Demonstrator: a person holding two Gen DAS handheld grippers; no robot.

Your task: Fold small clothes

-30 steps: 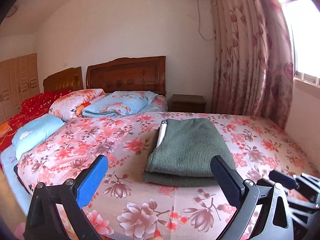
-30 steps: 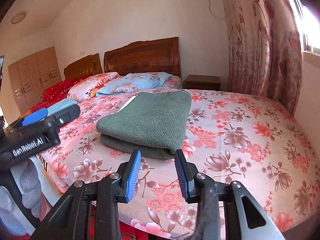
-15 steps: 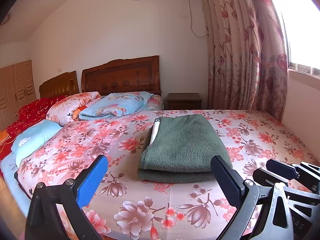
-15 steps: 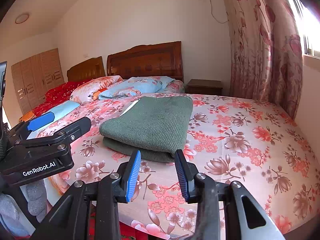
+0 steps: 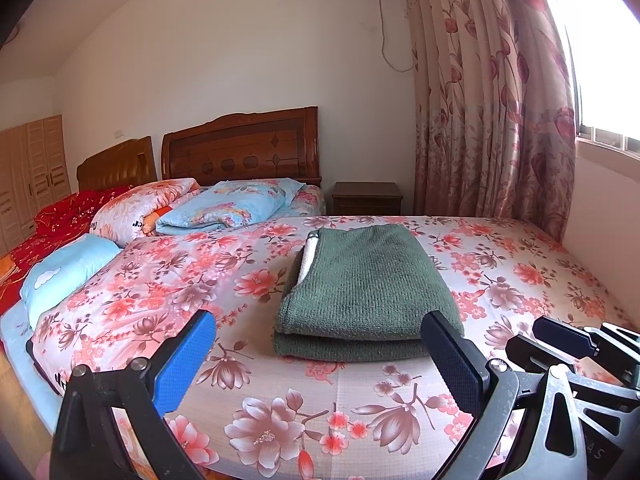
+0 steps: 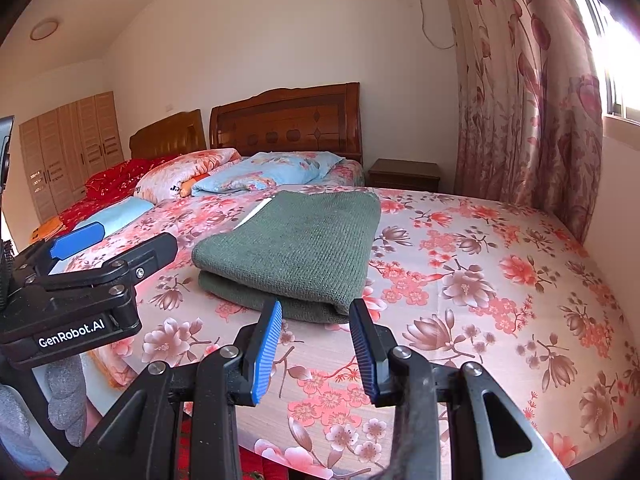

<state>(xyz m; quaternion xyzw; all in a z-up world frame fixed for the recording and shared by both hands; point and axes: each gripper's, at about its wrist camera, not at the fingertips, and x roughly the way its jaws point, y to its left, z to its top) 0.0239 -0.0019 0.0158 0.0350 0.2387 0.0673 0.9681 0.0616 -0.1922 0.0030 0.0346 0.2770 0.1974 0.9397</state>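
A dark green knitted garment (image 5: 368, 292) (image 6: 296, 248) lies folded in a neat rectangle on the floral bedspread (image 5: 520, 276) (image 6: 500, 288), with a white strip showing at its far left edge. My left gripper (image 5: 320, 352) hovers just short of the garment's near edge, its jaws wide apart and empty. My right gripper (image 6: 314, 344) hangs in front of the garment's near right corner, jaws partly apart with nothing between them. The left gripper (image 6: 116, 248) also shows at the left in the right wrist view.
Pillows and a folded blue quilt (image 5: 232, 208) lie by the wooden headboard (image 5: 240, 148). A second bed with red bedding (image 5: 60, 216) stands to the left. A nightstand (image 5: 366, 198), a floral curtain (image 5: 488, 100) and a wall line the right side.
Both views have drifted slightly, so the garment sits a little lower and more central. The jaws of both grippers keep the same gap. The garment has not moved.
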